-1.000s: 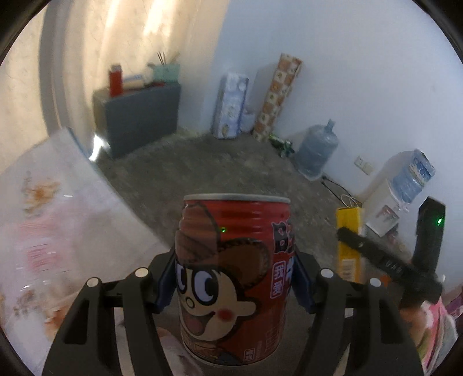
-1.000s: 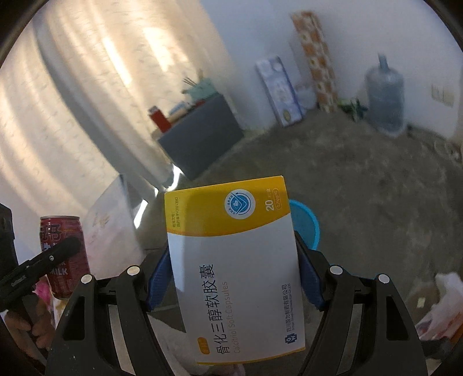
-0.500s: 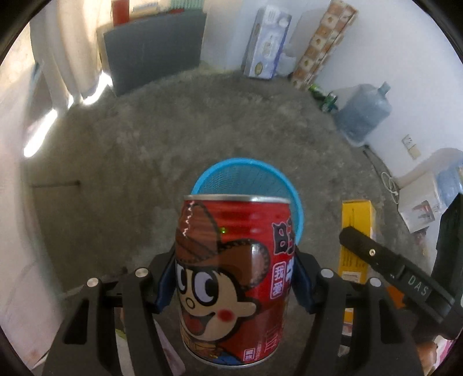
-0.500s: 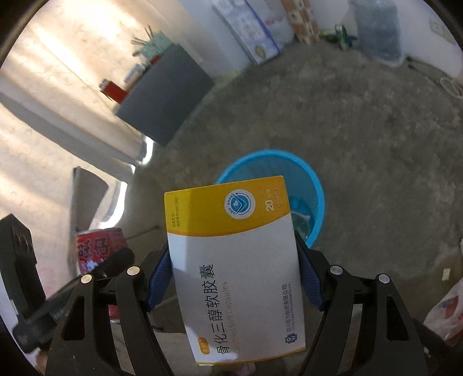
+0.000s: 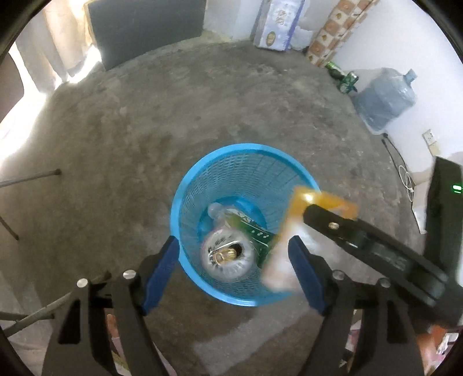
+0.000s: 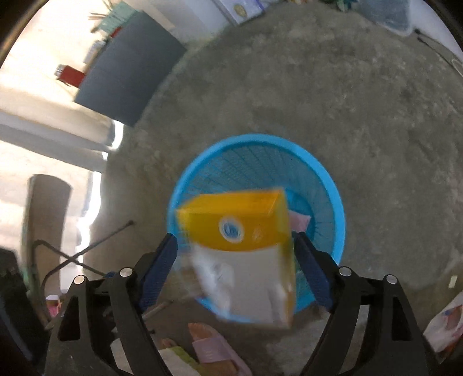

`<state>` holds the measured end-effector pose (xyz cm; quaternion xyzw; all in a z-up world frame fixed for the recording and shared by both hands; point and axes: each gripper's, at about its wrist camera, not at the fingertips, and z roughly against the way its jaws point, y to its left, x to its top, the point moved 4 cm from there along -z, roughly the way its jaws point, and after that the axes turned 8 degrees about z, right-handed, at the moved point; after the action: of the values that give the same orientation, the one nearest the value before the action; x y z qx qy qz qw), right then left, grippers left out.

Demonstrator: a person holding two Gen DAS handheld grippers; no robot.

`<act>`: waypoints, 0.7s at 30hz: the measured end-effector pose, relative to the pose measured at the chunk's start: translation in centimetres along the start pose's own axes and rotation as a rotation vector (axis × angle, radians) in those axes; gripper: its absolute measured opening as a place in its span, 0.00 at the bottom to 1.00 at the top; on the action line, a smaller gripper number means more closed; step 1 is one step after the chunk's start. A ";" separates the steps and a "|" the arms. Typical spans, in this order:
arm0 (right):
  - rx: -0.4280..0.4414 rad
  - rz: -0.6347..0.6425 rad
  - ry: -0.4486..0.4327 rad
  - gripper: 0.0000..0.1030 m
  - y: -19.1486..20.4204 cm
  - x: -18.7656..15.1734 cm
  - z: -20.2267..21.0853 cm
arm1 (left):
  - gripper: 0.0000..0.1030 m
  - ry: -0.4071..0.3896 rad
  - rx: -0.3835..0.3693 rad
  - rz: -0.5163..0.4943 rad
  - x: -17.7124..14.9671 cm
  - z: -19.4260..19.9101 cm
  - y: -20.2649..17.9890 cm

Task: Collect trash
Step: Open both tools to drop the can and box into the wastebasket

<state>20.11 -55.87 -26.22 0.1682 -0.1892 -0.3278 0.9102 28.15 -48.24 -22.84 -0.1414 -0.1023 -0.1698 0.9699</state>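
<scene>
Concrete floor (image 5: 144, 130), blue basket (image 5: 185, 202) beneath both released grippers, blurred box (image 6: 240, 254) between right gripper's (image 6: 234, 269) parting jaws.

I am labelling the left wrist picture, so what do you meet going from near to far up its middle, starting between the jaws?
Can lying in the basket, top end facing up → far rim of the blue basket → bare concrete floor → blue-and-white carton against the wall.

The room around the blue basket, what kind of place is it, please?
Probably a plain room in a home, used partly for storage. It has a bare concrete floor, a large water jug standing by the white wall, and a blue mesh trash basket with rubbish in it.
</scene>
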 end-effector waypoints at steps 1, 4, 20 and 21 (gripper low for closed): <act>-0.008 0.001 0.010 0.77 -0.1 0.1 -0.5 | 0.73 0.001 -0.006 0.004 -0.1 0.1 0.1; -0.038 0.003 0.014 0.77 -0.7 -0.1 -1.2 | 0.73 -0.007 -0.023 0.012 -0.3 1.0 0.9; -0.049 0.051 -0.157 0.77 -1.0 -6.5 6.9 | 0.73 -0.130 -0.163 -0.114 -5.5 12.7 0.3; -0.042 0.063 -0.182 0.77 -0.5 -7.3 8.3 | 0.74 -0.140 -0.169 -0.130 -5.9 13.6 0.2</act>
<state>10.86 -52.95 -20.87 0.1127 -0.2694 -0.3170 0.9024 20.72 -42.06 -11.60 -0.2270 -0.1639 -0.2300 0.9320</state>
